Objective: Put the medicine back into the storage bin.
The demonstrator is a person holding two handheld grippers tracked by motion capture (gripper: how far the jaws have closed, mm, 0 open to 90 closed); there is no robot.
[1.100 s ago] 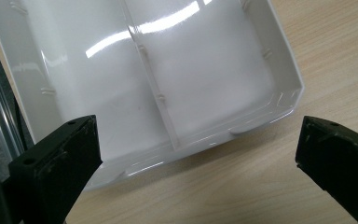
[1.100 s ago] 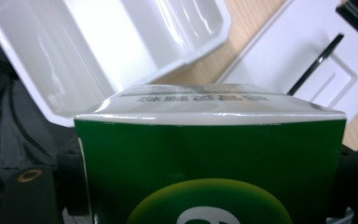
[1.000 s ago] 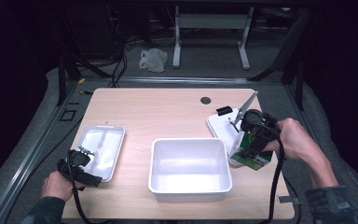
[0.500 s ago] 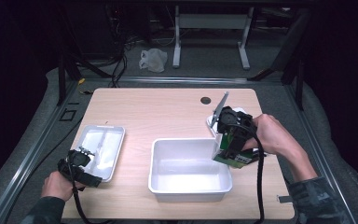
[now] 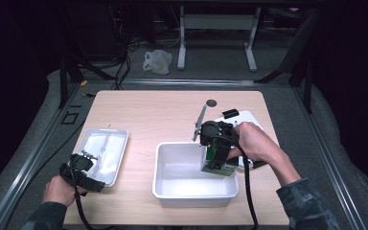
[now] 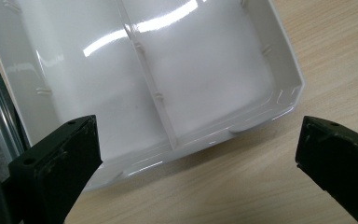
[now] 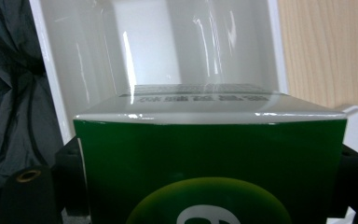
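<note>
Right gripper clamps a green carton, one jaw on each side of it. Carton hangs over the right end of the white bin at table centre, near side; the right gripper view looks past its top edge into the bin. Left gripper rests at the near left, jaws spread wide with nothing between them, just beside the near edge of a divided white tray.

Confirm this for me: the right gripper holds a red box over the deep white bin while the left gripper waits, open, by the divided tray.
Wrong colour: the box in the right gripper is green, as the right gripper view shows. It is over the deep white bin; the left gripper waits, open, by the divided tray.
</note>
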